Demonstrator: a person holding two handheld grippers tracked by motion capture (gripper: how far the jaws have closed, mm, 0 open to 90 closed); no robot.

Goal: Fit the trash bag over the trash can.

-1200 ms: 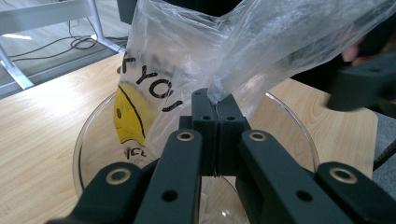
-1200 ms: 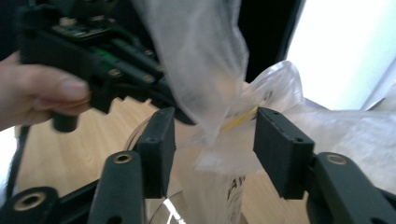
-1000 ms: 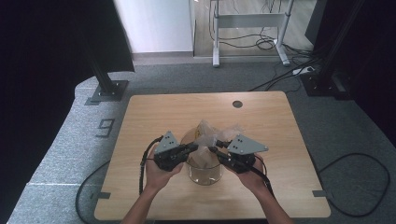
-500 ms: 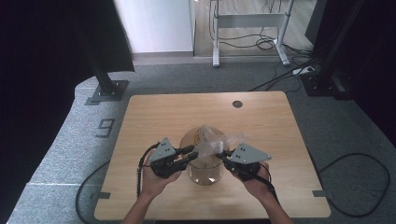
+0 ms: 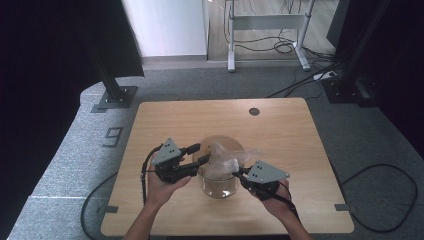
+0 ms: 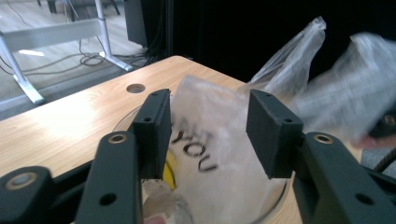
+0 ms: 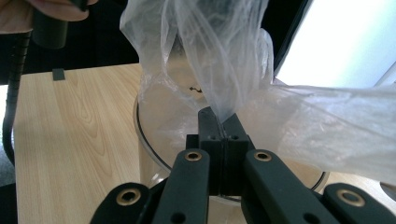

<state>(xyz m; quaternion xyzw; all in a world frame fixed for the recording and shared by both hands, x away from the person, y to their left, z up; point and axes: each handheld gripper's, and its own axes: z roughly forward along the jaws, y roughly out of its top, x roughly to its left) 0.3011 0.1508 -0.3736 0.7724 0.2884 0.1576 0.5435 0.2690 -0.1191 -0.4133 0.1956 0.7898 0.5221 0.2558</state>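
Both forearms come in from the near edge; the left gripper [image 5: 198, 153] points right, its jaws parted and just opening further, while the right gripper [image 5: 237, 172] points left with jaws pressed together

A light wooden rectangular table [image 5: 165, 120] stood on grey carpet [image 5: 70, 160], with a small round dark cable hole [image 5: 254, 111] near its far edge. Beyond stood a white metal frame [image 5: 265, 22], black cables [image 5: 280, 47] and a black stand base [image 5: 118, 96].
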